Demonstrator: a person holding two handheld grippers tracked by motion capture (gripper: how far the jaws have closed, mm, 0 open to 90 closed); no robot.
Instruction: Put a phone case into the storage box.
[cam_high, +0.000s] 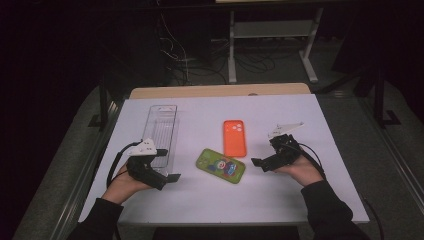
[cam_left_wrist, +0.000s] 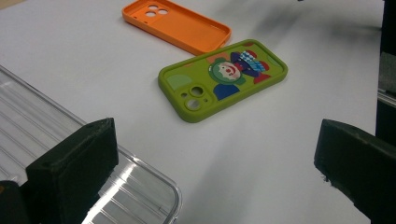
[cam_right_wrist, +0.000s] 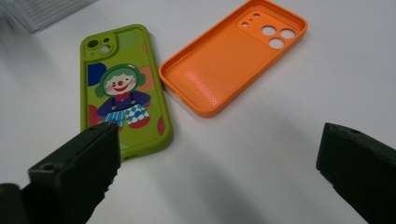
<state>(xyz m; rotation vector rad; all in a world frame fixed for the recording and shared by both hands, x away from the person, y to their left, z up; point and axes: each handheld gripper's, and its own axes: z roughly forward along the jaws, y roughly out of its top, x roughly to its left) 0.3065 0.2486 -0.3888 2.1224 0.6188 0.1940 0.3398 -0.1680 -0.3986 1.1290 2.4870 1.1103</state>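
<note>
A green phone case (cam_high: 220, 166) printed with a clown lies picture side up in the middle of the white table (cam_high: 280, 197). Just behind it, an orange phone case (cam_high: 235, 138) lies hollow side up. My left gripper (cam_high: 167, 165) is open at the near end of a clear plastic tray (cam_high: 162, 125), left of the green case (cam_left_wrist: 224, 77). In the left gripper view one jaw hangs over the tray's corner (cam_left_wrist: 140, 186), and the orange case (cam_left_wrist: 180, 25) is farther off. My right gripper (cam_high: 265, 151) is open to the right of both cases (cam_right_wrist: 121, 88) (cam_right_wrist: 233, 56), with nothing between its jaws.
The ribbed tray holds nothing. A wooden board edge (cam_high: 220, 91) runs along the table's far side. Beyond it are desk legs (cam_high: 232, 50) and cables on a dark floor. The person's dark sleeves (cam_high: 327, 210) come in at the near edge.
</note>
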